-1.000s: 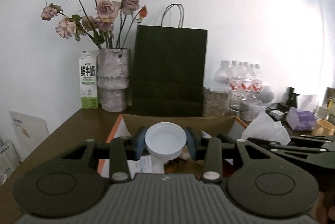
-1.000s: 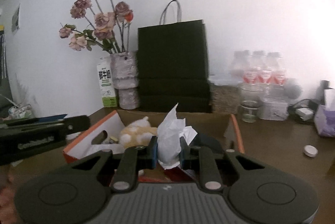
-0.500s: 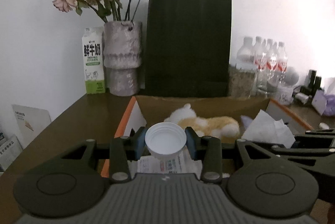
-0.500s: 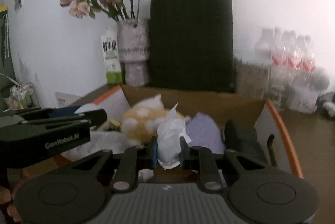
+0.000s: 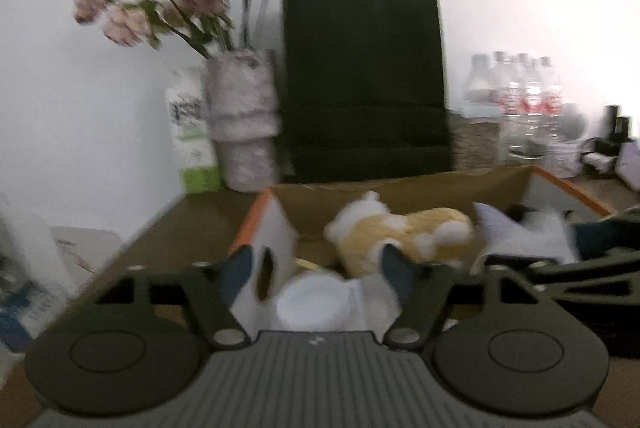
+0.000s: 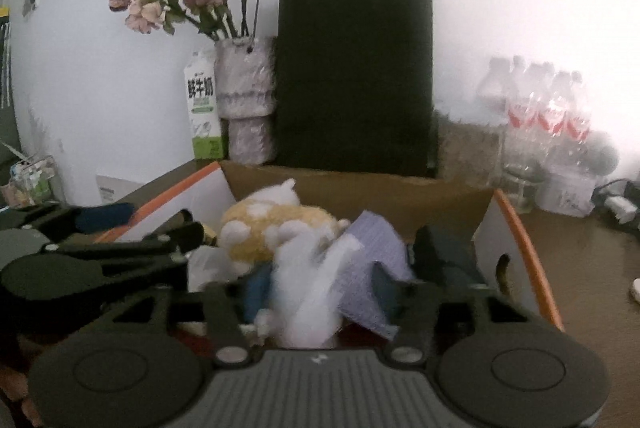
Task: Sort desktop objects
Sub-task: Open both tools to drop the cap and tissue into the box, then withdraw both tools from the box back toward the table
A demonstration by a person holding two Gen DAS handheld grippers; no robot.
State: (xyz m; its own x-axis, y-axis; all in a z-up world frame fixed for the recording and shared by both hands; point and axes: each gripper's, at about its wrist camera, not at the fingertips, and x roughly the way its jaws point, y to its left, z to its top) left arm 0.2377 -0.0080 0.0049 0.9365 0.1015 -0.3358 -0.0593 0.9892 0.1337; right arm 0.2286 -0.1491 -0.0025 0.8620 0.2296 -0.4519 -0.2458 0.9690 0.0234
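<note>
Both sets of jaws have sprung apart since half a second ago, and the white cap and the tissue are loose.

Left wrist view, blurred by motion: the left gripper (image 5: 316, 270) stands with its blue-padded fingers (image 5: 236, 270) spread wide, nothing between them touching either pad. The white cap (image 5: 314, 302) sits low between the fingers, over white paper at the near end of the cardboard box (image 5: 260, 216). Whether it has landed cannot be told. Just beyond lies the plush toy (image 5: 404, 228), orange and white, inside the box. To its right a lilac tissue pack (image 5: 494, 220), and the other gripper reaching in from the right edge. Behind the box stands a black paper bag (image 5: 364, 84), a vase of dried roses (image 5: 242, 120) beside it, a milk carton (image 5: 192, 132) left of that, water bottles (image 5: 524, 96) to the right.

Right wrist view: the right gripper (image 6: 320, 288) is also wide open, fingers well clear of the crumpled tissue (image 6: 304, 292), which is smeared with blur between them, over the box contents. The plush toy (image 6: 272, 228) lies just behind, the lilac pack (image 6: 372, 256) to the right, a dark object (image 6: 444, 256) against the box's orange-edged flap (image 6: 524, 248). The left gripper (image 6: 160, 240) crowds in from the left, over the box rim.
</note>
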